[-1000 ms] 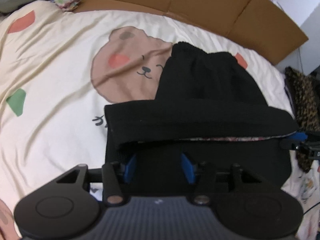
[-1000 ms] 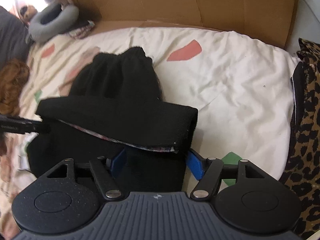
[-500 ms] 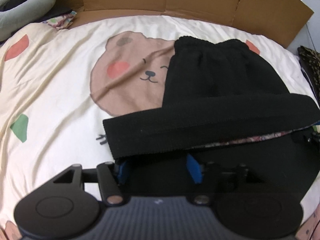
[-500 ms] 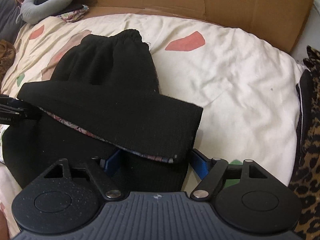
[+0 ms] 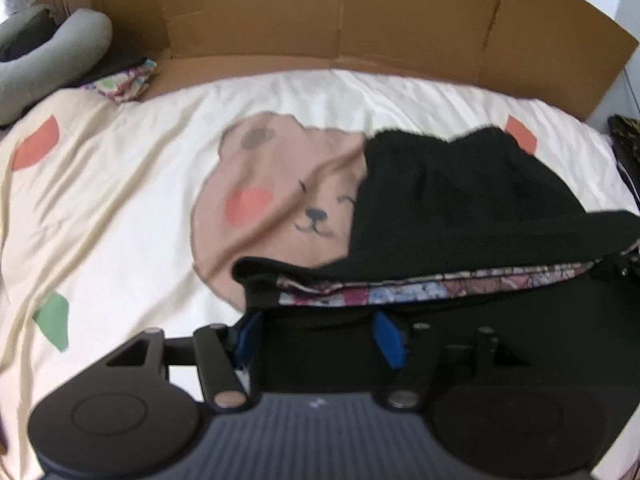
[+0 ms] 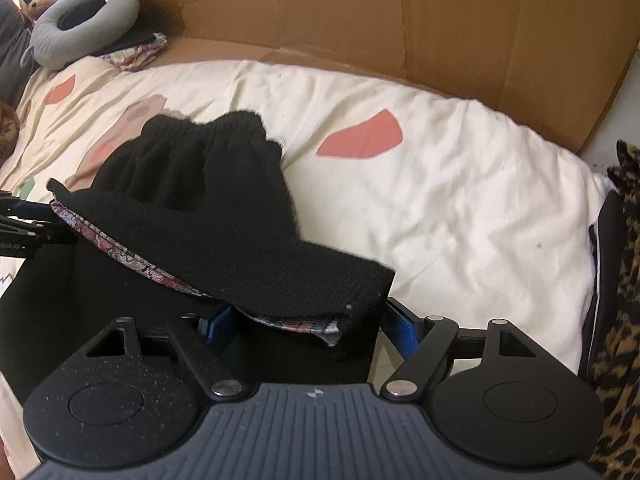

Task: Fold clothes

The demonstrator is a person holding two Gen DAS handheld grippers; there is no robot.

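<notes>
Black garment (image 5: 460,200) between both tongs (blue pads (image 6: 396,328)), spread

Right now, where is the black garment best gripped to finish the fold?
At its folded-over hem, near the two corners, coming in from the near edge. That edge stands lifted, its patterned lining showing, so fingers can probably slide under without bunching the layer below.

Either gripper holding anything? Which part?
Cannot tell. The black garment's hem drapes over the left hand-held gripper and right hand-held gripper, hiding fingertips; jaws look wide.
</notes>
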